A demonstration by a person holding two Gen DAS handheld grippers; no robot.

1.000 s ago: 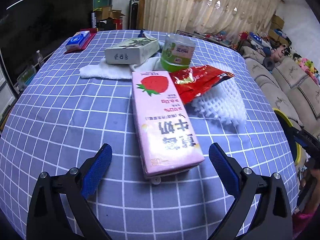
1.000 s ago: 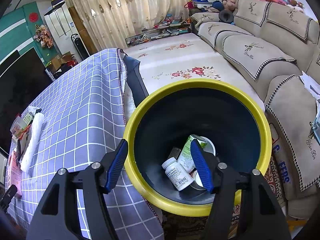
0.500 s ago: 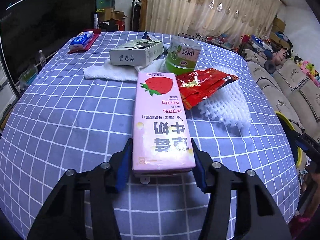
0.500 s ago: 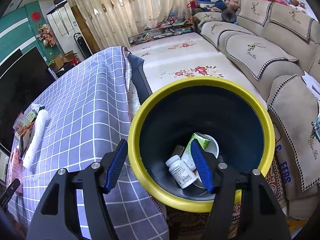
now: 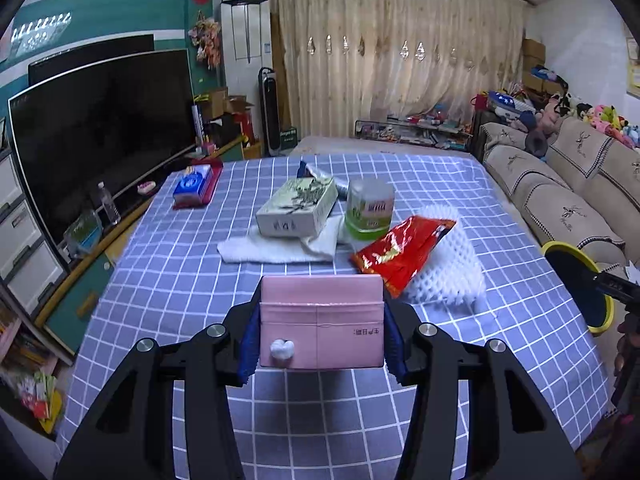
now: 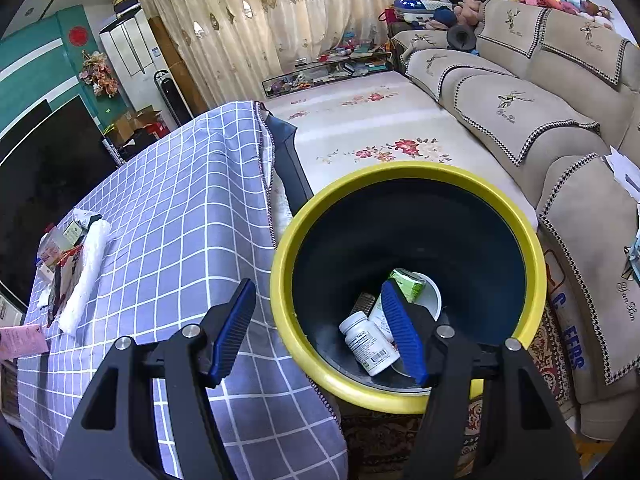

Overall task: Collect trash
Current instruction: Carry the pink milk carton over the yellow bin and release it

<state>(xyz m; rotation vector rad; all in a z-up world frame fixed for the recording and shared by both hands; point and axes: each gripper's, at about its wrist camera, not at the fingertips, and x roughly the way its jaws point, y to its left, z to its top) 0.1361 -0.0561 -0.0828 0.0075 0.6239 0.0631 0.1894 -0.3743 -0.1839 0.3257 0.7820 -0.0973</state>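
Checked blue cloth covers the table (image 5: 168, 280) in a cluttered living room. At 6 o'clock in the left wrist view, the left gripper (image 5: 320, 336) clamps the pink milk carton (image 5: 320, 320) across its base end, lifted clear of the cloth. It looks light, stiff-walled yet crushable, so a flat-sided grip suits. The right gripper (image 6: 320, 328) hangs half-open and empty, straddling the rim of the yellow-rimmed bin (image 6: 400, 168).

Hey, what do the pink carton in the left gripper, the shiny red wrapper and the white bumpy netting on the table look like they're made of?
Pink carton: apparently coated paperboard, with folded seams and a smooth matte face.
Shiny red wrapper: probably foil-lined plastic film, crinkled with bright glints.
White bumpy netting: likely soft foam mesh, given its puffy open lattice.
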